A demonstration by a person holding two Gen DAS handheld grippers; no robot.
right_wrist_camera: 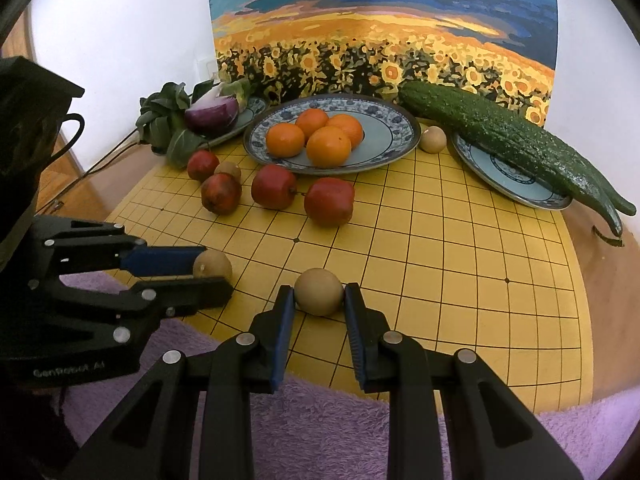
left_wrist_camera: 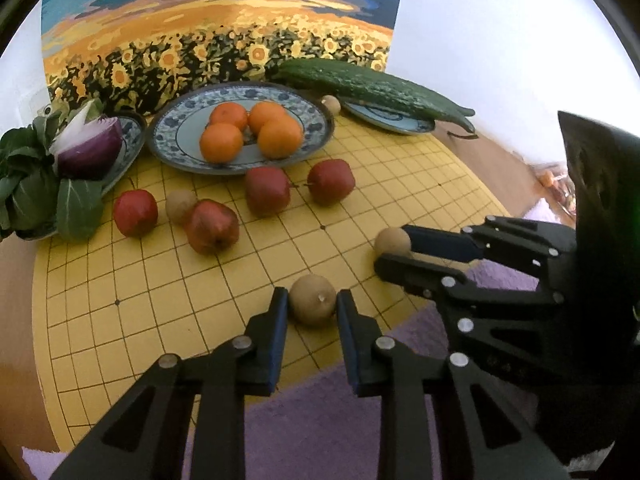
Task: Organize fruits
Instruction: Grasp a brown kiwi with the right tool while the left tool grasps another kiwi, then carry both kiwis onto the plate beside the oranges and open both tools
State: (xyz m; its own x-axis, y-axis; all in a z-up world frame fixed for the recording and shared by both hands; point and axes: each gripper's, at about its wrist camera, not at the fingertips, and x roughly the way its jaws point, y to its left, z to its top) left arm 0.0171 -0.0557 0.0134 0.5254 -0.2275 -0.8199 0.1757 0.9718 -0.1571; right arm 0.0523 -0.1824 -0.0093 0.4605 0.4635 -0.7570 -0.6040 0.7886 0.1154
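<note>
Two small brown round fruits sit at the near edge of the yellow grid board [left_wrist_camera: 160, 300]. My left gripper [left_wrist_camera: 312, 305] is shut on the left brown fruit [left_wrist_camera: 313, 298], its blue pads pressing both sides. In the right wrist view my right gripper [right_wrist_camera: 319, 300] is shut on the right brown fruit [right_wrist_camera: 319, 290]. Each gripper also shows in the other's view: the right gripper [left_wrist_camera: 390, 250] on its fruit [left_wrist_camera: 393, 239], and the left gripper [right_wrist_camera: 216, 270] on its fruit [right_wrist_camera: 214, 263]. Several red apples [left_wrist_camera: 267, 190] lie mid-board. Several oranges [left_wrist_camera: 252, 130] fill a blue-patterned plate [left_wrist_camera: 168, 136].
Two more brown fruits lie by the apples [left_wrist_camera: 181, 206] and behind the orange plate [left_wrist_camera: 331, 105]. A cucumber [right_wrist_camera: 508, 140] rests on a plate [right_wrist_camera: 492, 178] at the right, a halved red onion [left_wrist_camera: 90, 148] and greens [left_wrist_camera: 28, 184] on a left plate. A purple towel [right_wrist_camera: 320, 420] lies in front.
</note>
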